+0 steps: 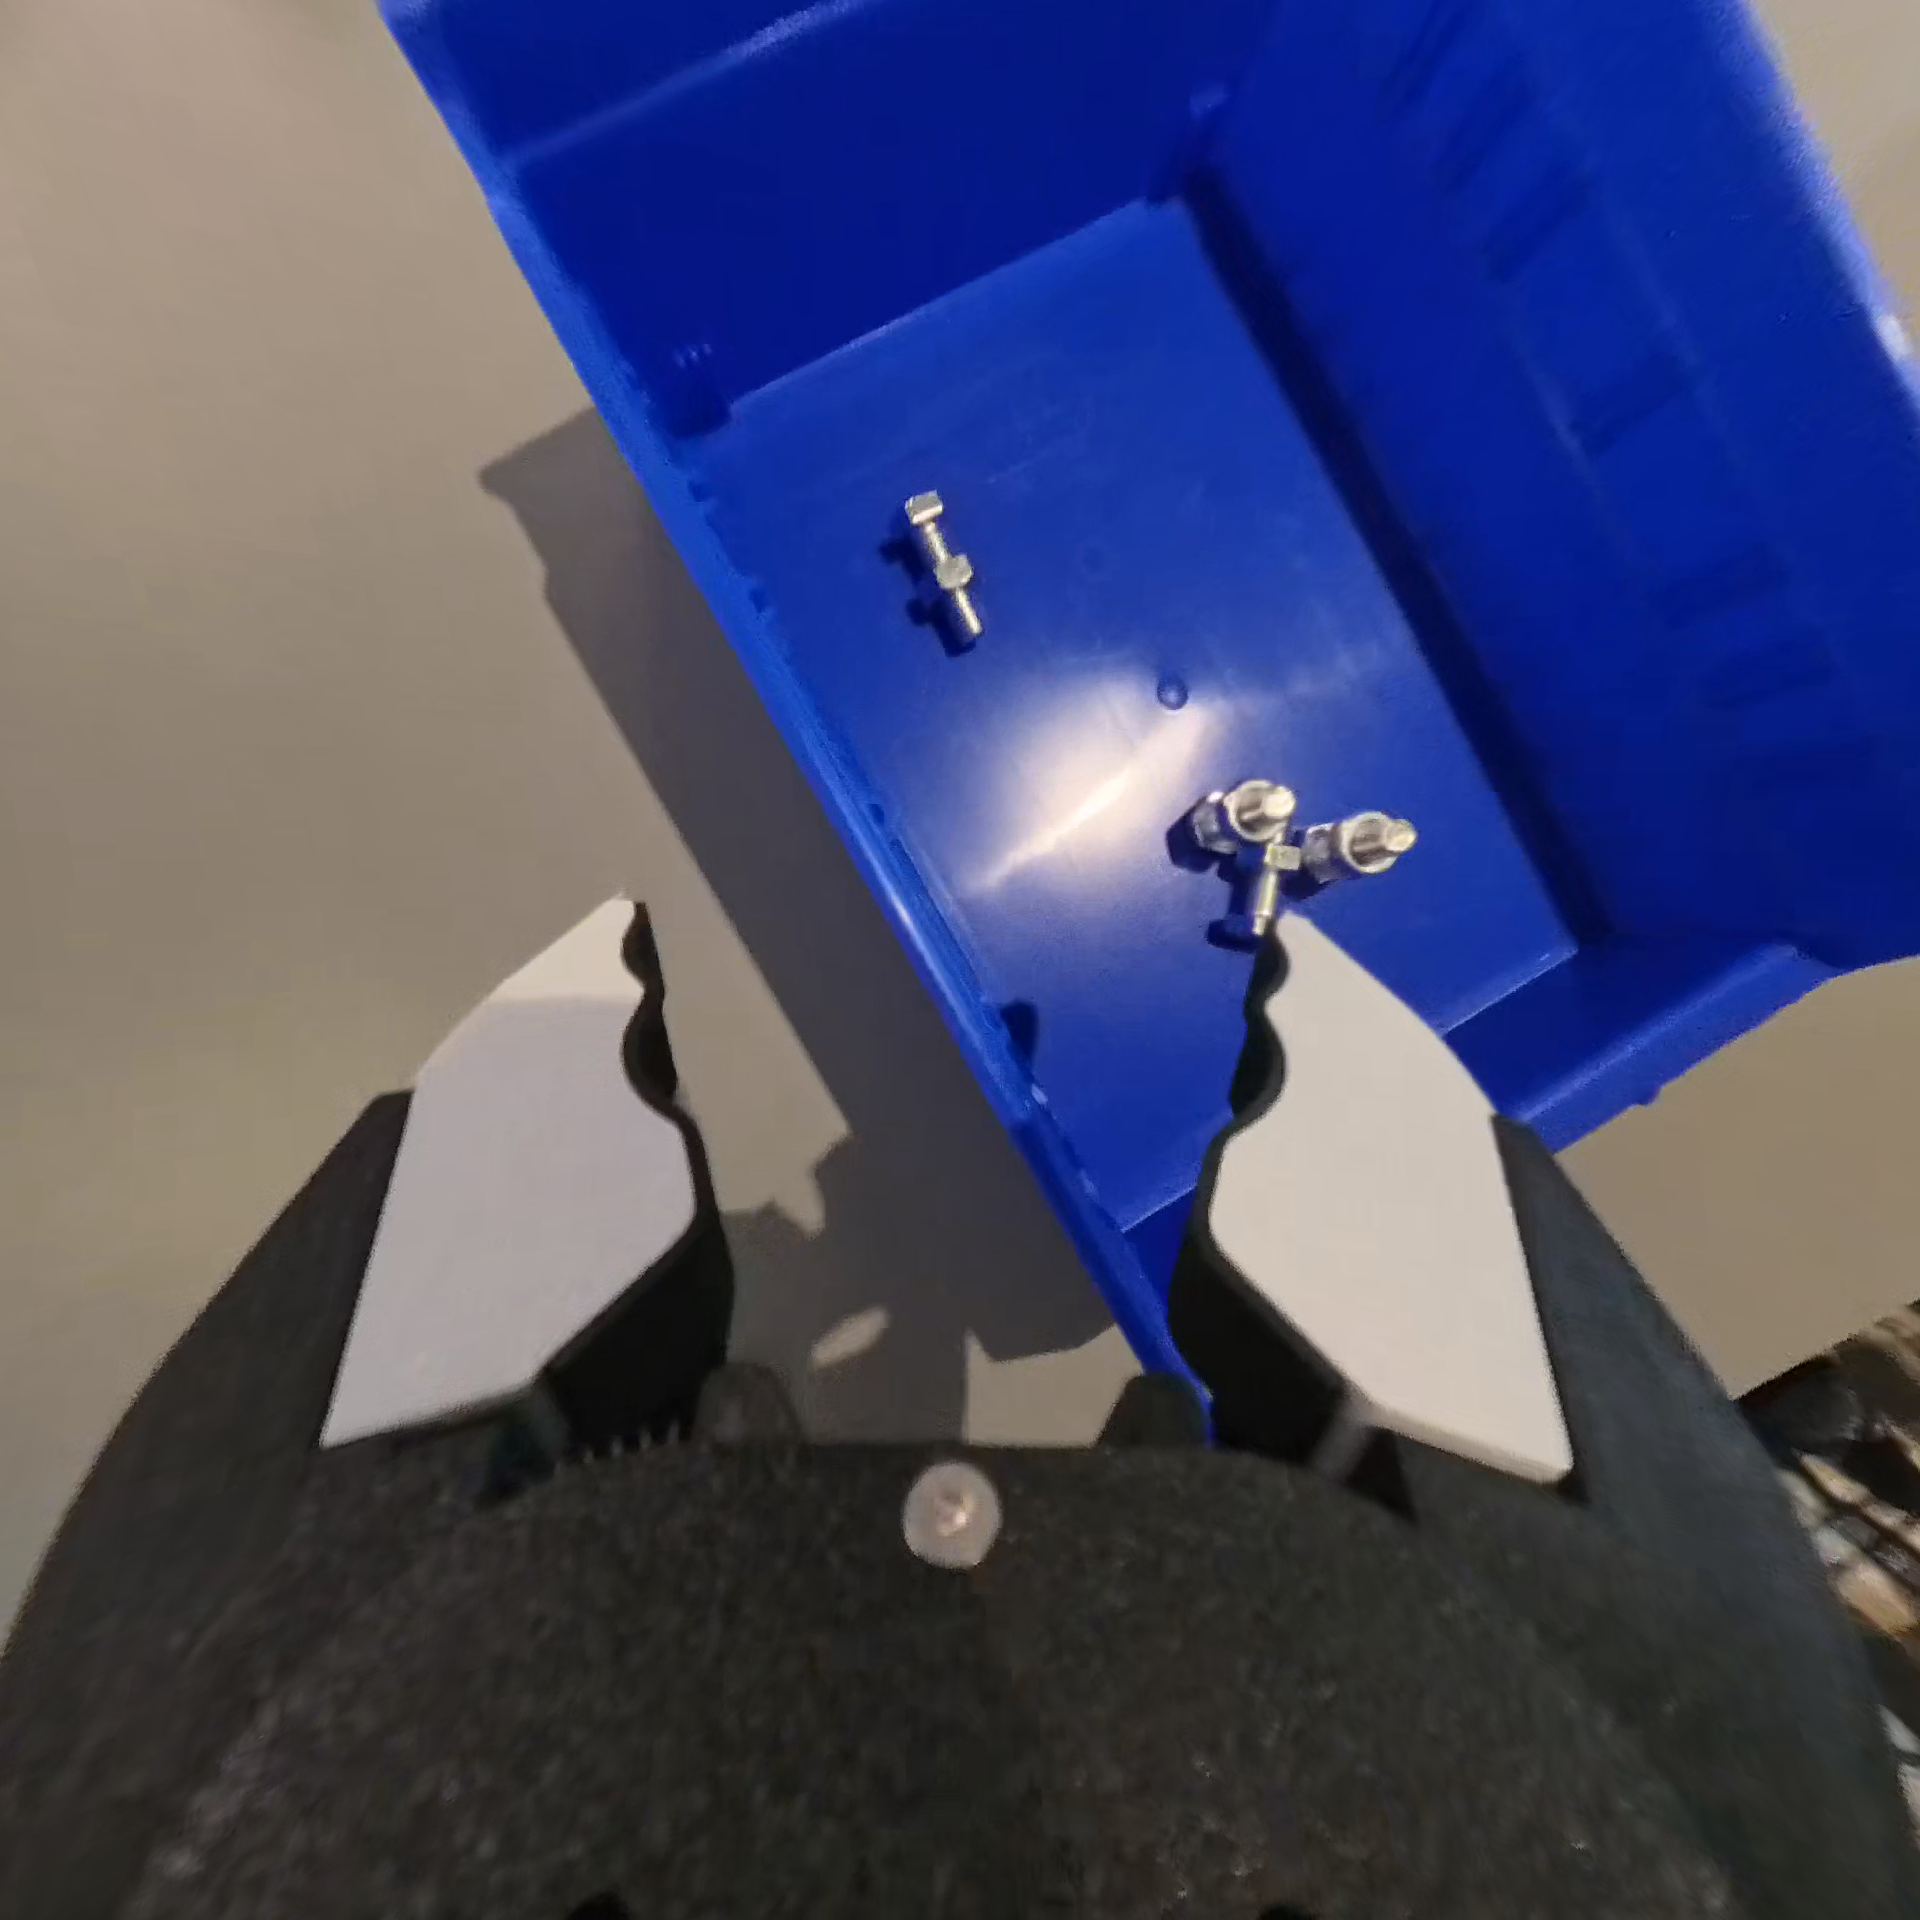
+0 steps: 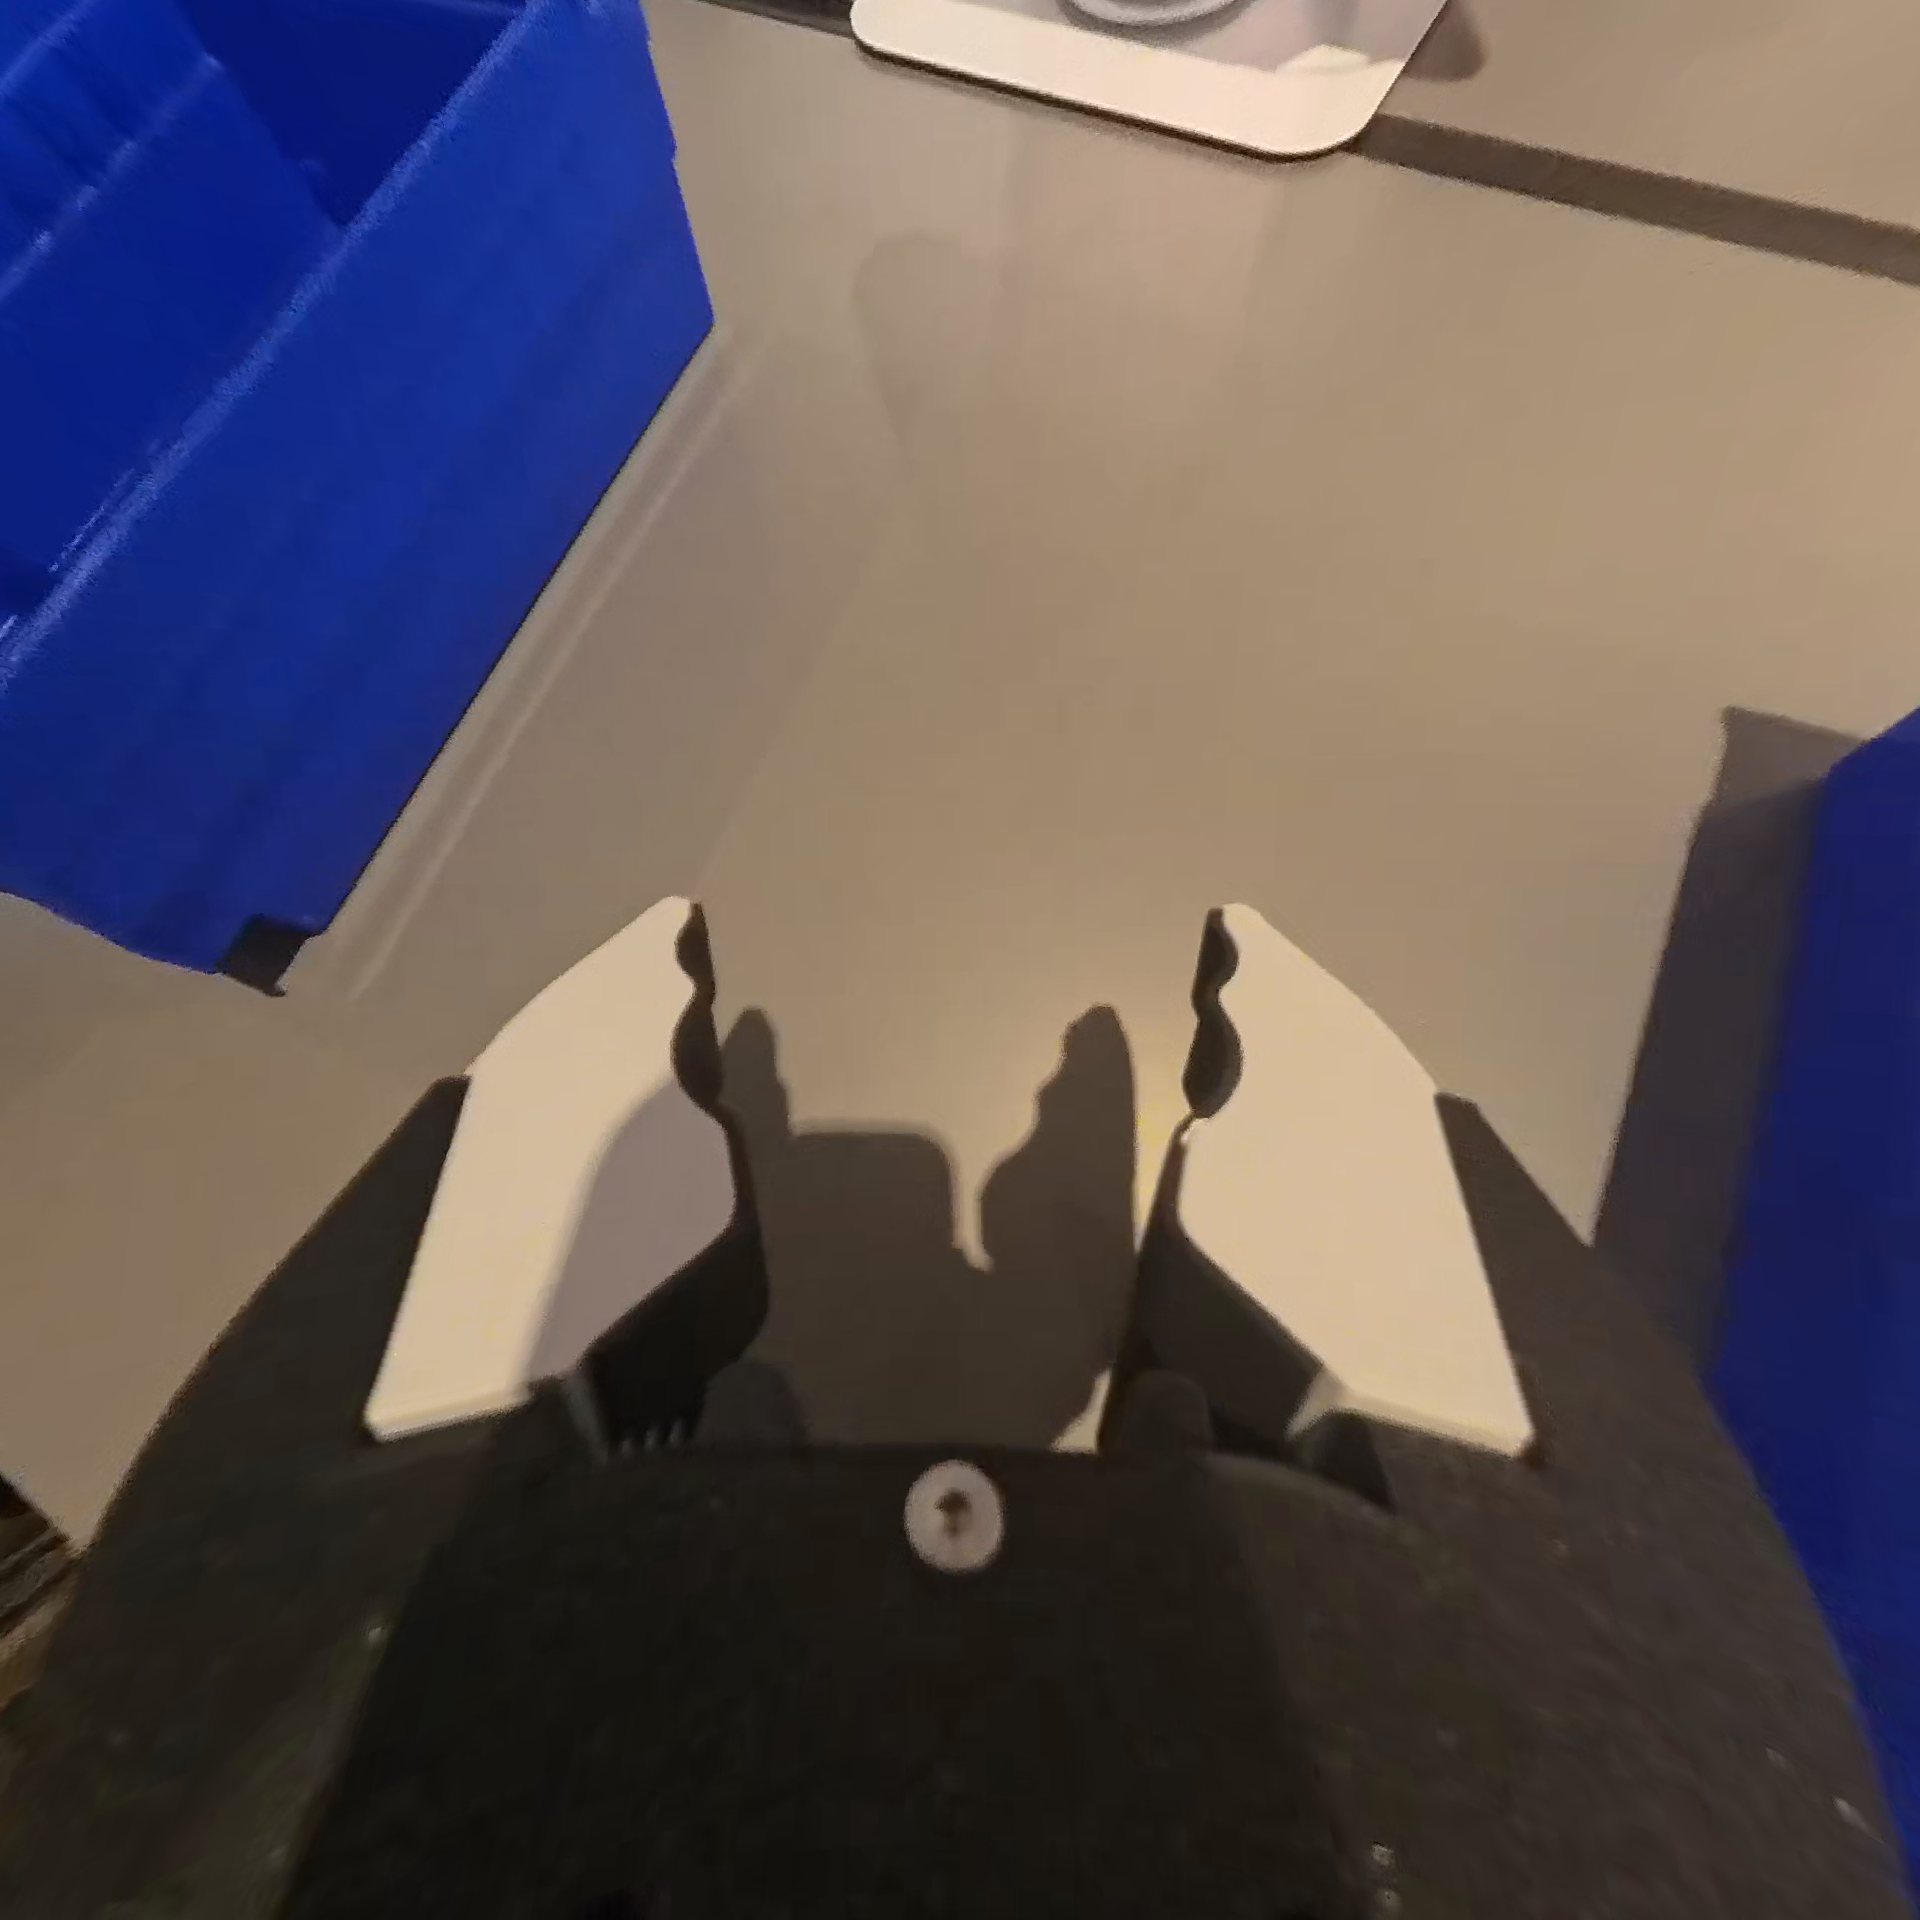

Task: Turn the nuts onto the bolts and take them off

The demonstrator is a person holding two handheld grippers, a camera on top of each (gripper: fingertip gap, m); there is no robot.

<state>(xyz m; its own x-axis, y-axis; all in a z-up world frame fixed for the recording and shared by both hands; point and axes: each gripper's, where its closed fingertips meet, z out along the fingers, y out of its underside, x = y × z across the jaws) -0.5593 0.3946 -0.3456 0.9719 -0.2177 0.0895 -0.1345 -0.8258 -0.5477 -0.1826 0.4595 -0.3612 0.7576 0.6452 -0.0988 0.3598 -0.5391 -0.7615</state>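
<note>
So the left gripper (image 1: 951,925) has its jaws spread wide with nothing in them, straddling the near wall of the open blue plastic bin (image 1: 1091,499). On the bin's floor there's one small silver bolt with a nut on it (image 1: 942,575) near that wall, plus a little heap of nutted silver bolts (image 1: 1288,847) right off the fingertip inside the bin. The right gripper (image 2: 951,920) is also wide open and empty, over the bare grey tabletop (image 2: 1143,520) beside the bin, with a second blue bin (image 2: 1849,1143) at the edge.
</note>
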